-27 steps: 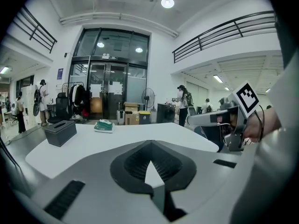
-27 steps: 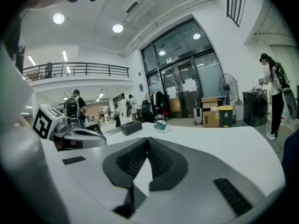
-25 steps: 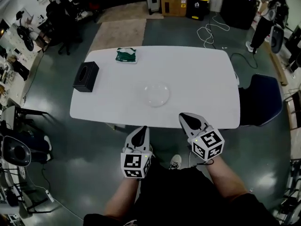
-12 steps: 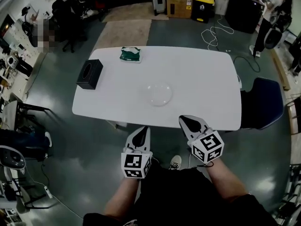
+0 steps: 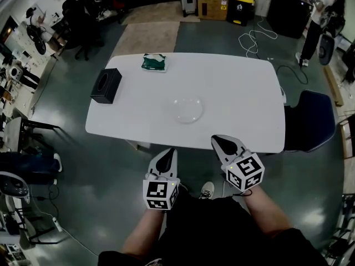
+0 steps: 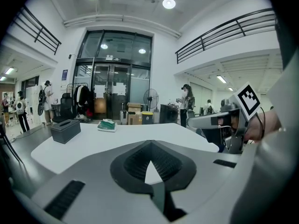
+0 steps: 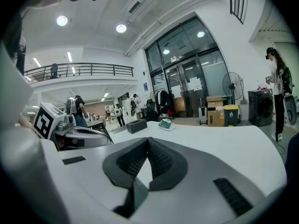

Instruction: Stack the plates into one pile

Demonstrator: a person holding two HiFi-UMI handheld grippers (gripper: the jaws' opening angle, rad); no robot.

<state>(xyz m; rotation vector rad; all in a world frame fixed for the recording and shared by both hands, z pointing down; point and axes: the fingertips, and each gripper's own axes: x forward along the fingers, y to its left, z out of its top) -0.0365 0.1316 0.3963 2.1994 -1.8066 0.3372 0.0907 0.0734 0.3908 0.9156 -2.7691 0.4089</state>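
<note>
A pile of clear plates [image 5: 187, 109] rests near the middle of the white table [image 5: 238, 93]; I cannot tell how many are in it. Both grippers hang in front of the table's near edge, apart from the pile. My left gripper [image 5: 167, 151] is shut and holds nothing; its closed tips [image 6: 150, 146] show in the left gripper view. My right gripper [image 5: 217, 139] is also shut and empty, with tips [image 7: 147, 141] pressed together in the right gripper view. The plates are not visible in either gripper view.
A black tissue box [image 5: 105, 85] stands at the table's left end and a green packet [image 5: 153, 63] lies at its far edge. A dark blue chair [image 5: 310, 118] sits at the right end. Boxes and a yellow bin [image 5: 237, 5] stand beyond, and a person [image 5: 319, 15] stands at far right.
The head view has shifted slightly, so the table sits a little differently in frame. Both grippers keep their places and stay shut.
</note>
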